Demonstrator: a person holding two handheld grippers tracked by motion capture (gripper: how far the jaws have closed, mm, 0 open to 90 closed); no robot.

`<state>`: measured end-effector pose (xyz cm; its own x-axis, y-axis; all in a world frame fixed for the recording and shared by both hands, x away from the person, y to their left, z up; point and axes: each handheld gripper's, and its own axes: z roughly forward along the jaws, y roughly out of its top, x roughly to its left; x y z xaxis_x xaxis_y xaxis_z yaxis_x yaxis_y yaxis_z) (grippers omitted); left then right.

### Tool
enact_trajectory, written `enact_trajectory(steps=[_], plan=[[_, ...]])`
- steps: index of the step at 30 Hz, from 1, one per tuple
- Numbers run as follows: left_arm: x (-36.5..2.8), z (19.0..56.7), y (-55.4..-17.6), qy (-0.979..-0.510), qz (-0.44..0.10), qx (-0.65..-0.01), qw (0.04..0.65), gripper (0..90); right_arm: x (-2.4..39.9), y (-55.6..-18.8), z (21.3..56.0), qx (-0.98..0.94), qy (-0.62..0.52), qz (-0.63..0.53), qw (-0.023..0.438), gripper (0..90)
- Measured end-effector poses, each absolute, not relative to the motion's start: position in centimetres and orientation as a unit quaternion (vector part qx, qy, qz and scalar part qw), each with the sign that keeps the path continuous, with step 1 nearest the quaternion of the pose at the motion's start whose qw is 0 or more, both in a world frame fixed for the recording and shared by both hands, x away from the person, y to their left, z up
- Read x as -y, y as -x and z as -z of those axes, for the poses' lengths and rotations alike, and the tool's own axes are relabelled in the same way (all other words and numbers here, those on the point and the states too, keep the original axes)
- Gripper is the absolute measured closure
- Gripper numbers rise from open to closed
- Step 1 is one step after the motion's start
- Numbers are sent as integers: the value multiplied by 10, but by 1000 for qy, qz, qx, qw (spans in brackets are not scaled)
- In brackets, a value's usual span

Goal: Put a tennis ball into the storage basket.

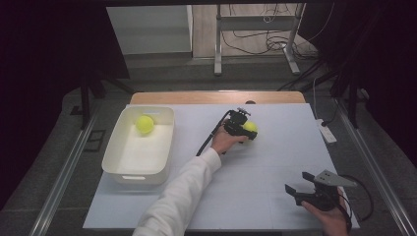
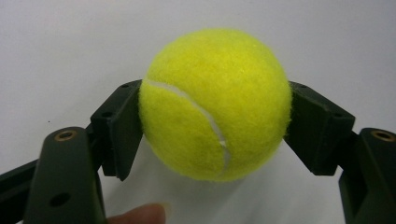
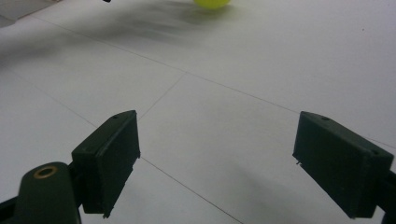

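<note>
In the high view, a white bench (image 1: 255, 196) is seen with a white bin (image 1: 140, 147) standing on its left part. One tennis ball (image 1: 144, 124) lies inside the bin at its far end. A second tennis ball (image 1: 250, 127) is seen near the middle of the far half of the bench, gripped by the left gripper (image 1: 246, 130), which is held out on a white-sleeved arm. The right gripper (image 1: 300, 187) is held near the right front corner of the bench, its jaws spread apart with nothing between them.

In the left gripper view, the second tennis ball (image 2: 215, 105) is pressed on both sides by the two black jaws of the left gripper (image 2: 215, 126). A fingertip (image 2: 140, 214) is seen at the bottom edge.

In the right gripper view, the jaws of the right gripper (image 3: 217, 163) are spread wide over bare bench surface (image 3: 233, 116). The second tennis ball (image 3: 211, 3) is glimpsed at the top edge, well apart from them.
</note>
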<state>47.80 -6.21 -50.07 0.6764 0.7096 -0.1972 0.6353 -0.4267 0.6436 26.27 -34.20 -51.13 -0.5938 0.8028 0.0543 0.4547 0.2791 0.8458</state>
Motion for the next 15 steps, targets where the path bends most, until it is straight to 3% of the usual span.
enact_trajectory(steps=[15], plan=[[56, 487, -469, -844, -54, -380, 375, 272, 342, -262, 511, -775, -406, -441, 198, 148]])
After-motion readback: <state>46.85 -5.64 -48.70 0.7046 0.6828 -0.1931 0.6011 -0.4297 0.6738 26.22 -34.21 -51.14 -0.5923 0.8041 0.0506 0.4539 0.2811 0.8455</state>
